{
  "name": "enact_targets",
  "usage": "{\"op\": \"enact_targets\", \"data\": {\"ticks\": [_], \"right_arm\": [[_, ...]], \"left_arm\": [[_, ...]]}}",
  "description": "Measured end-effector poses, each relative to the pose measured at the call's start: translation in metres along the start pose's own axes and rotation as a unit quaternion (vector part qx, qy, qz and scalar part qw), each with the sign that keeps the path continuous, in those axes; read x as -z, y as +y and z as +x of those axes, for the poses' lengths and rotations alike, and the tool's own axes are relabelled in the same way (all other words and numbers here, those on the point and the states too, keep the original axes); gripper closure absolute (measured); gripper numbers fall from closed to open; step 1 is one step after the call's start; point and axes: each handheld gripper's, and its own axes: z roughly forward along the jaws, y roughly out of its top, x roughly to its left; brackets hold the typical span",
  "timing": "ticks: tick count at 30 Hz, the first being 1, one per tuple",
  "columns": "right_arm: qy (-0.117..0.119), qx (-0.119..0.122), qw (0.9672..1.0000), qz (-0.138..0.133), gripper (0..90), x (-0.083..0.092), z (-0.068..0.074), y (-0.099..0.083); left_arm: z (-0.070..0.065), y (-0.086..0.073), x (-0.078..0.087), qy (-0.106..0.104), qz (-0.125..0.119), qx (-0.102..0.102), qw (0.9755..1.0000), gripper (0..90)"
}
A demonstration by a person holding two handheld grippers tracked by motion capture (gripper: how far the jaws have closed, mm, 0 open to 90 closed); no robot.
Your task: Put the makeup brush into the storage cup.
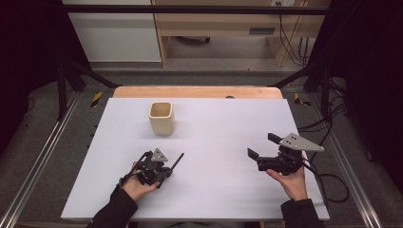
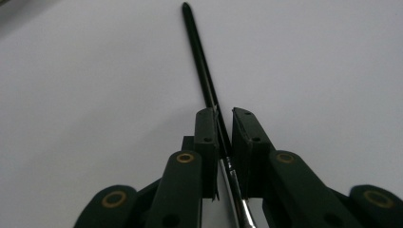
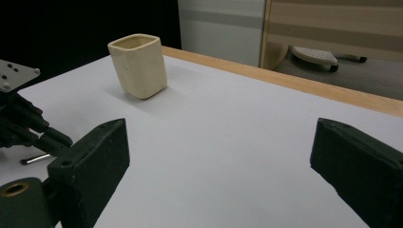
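Left gripper (image 1: 167, 168) clamped on thin black brush (image 2: 204, 80), tip toward 1 o'clock, right gripper (image 1: 260, 146) wide open, empty, cream cup (image 1: 161, 118) at 12 o'clock.

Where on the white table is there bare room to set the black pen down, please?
Free: the stretch between the left gripper holding the pen and the right gripper, and the right side beyond the cup. Crowded only around the two hands.
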Motion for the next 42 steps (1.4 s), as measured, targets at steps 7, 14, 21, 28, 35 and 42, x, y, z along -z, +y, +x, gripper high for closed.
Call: {"op": "enact_targets", "data": {"ticks": [7,14,21,28,35,42], "right_arm": [[0.0,-0.001,1.0,0.0,6.2,0.0,0.0,0.0],[-0.001,0.0,1.0,0.002,6.2,0.0,0.0,0.0],[-0.001,0.001,1.0,0.002,6.2,0.0,0.0,0.0],[-0.002,0.001,1.0,0.005,6.2,-0.001,0.0,0.0],[-0.004,0.002,0.9999,0.009,6.2,-0.001,0.0,0.0],[-0.004,0.001,0.9999,0.011,6.2,-0.002,0.0,0.0]], "left_arm": [[0.001,0.0,0.001,-0.006,0.003,-0.006,1.0,83.2],[-0.001,0.002,0.003,-0.009,0.008,-0.015,0.9998,77.2],[-0.001,0.013,0.021,-0.006,-0.004,-0.017,0.9998,59.1],[-0.002,0.025,0.026,-0.001,0.024,-0.036,0.9991,39.7],[-0.002,0.035,0.023,0.0,0.058,-0.051,0.997,31.8],[-0.006,0.043,0.012,-0.001,0.085,-0.061,0.9945,35.3]]}}
